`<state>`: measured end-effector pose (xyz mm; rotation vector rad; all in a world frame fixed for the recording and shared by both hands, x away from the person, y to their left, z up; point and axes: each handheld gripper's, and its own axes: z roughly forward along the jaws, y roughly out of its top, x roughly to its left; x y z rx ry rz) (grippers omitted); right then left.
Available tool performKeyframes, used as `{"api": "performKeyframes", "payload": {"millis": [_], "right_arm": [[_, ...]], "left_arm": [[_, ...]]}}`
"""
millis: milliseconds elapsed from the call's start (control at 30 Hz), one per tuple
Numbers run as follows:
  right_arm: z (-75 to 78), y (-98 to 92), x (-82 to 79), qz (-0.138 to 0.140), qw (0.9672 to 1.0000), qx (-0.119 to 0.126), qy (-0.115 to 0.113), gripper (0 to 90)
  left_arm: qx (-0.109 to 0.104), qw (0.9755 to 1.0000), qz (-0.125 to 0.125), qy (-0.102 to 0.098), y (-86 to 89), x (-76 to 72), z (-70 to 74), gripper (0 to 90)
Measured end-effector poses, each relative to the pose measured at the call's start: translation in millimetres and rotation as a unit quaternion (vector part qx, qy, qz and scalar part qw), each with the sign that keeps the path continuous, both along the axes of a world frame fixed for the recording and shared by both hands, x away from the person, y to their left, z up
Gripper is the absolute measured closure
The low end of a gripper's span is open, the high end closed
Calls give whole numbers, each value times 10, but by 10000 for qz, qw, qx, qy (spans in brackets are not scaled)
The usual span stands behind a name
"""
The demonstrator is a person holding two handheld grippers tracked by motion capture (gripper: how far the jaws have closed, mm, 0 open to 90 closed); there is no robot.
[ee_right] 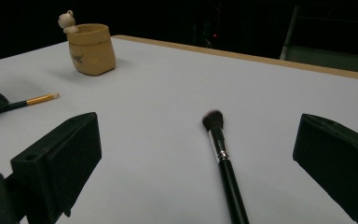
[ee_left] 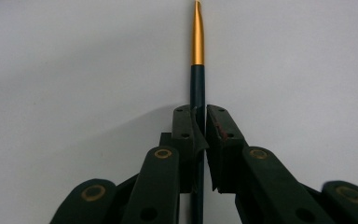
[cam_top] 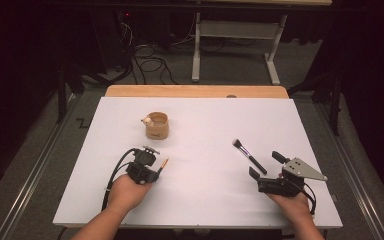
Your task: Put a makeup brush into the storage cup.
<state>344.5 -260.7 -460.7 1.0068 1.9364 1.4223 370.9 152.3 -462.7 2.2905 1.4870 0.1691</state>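
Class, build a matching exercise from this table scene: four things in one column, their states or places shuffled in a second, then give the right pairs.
1. thin gold-tipped brush
2. black powder brush
3. tan pot
4. right gripper

A. stands upright near the far side of the table
B. jaws wide apart
C. clamped in the left gripper
D. lies loose on the white table

Pairs: 1-C, 2-D, 3-A, 4-B

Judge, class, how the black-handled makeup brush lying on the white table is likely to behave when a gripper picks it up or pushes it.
The makeup brush has a slim, round handle, so a sideways push would probably roll it. It looks stiff and light, though its soft bristle head would likely splay if pressed. Lying flat on the table, it leaves little room under it, so the open right gripper may slip off the glossy handle.
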Motion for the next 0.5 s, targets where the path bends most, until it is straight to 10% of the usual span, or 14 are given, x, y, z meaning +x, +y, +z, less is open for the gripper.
{"api": "performKeyframes", "payload": {"millis": [500], "right_arm": [[9, -14, -8, 0, 10000, 4, -27, 16]], "left_arm": [[124, 9999, -65, 55, 29, -44, 3, 793]]}}
